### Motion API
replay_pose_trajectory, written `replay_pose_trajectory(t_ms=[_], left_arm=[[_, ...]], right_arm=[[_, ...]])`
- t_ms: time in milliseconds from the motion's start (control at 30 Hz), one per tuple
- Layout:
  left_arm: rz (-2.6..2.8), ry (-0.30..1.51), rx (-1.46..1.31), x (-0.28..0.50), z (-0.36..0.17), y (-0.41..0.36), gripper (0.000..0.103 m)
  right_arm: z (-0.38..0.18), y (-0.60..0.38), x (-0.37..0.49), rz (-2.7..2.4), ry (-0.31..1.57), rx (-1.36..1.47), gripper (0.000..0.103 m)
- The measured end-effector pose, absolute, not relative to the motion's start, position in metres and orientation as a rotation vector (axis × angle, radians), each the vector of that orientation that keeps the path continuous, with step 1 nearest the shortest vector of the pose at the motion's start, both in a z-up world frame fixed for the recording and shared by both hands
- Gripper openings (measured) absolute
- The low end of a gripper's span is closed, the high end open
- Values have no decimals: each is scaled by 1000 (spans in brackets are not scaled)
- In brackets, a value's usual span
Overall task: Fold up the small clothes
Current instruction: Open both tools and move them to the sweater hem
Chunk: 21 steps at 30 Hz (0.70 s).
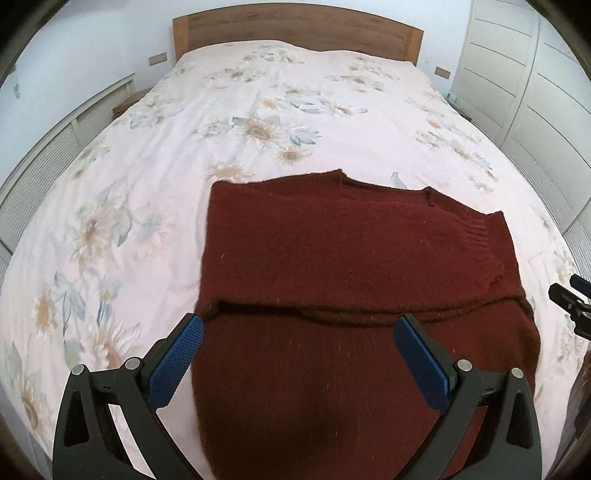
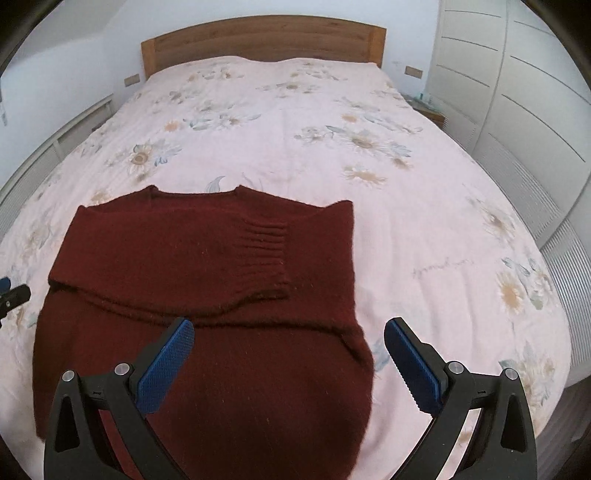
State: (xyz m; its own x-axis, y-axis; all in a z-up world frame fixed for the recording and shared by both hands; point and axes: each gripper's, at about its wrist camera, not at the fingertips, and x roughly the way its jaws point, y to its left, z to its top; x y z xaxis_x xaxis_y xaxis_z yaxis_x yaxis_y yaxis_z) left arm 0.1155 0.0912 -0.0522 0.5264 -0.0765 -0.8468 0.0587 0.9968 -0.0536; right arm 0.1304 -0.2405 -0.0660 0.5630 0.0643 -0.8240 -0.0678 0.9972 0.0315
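Observation:
A dark red knitted sweater (image 1: 332,258) lies flat on the bed, its sleeves folded in across the body; it also shows in the right wrist view (image 2: 192,258). A ribbed cuff (image 2: 266,240) lies on top near its right side. My left gripper (image 1: 299,325) is open and empty, above the sweater's lower left part. My right gripper (image 2: 288,328) is open and empty, above the sweater's lower right edge. The right gripper's tip (image 1: 569,299) shows at the right rim of the left wrist view. The left gripper's tip (image 2: 14,293) shows at the left rim of the right wrist view.
The bed has a pale pink floral cover (image 1: 258,110) and a wooden headboard (image 1: 295,29). A white wardrobe (image 2: 517,92) stands to the right. A white slatted radiator cover (image 1: 44,158) runs along the left. A small bedside table (image 2: 428,107) stands by the wardrobe.

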Motion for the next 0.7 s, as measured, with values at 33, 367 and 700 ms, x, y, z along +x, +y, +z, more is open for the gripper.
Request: replay_pose_trajectory(t_ms=[33,367,700], left_arm=[[-74,1023,-24,110,-52,94,102],[-33,1079,-2,60,-71,110,102],[20,1198,10,20,-120,134,102]], right_arm=[[-64,-244,123,74,968,-1,103],[-71,-263,66,44,1023,5,103],[-136,-270,29,33,1172,54,103]])
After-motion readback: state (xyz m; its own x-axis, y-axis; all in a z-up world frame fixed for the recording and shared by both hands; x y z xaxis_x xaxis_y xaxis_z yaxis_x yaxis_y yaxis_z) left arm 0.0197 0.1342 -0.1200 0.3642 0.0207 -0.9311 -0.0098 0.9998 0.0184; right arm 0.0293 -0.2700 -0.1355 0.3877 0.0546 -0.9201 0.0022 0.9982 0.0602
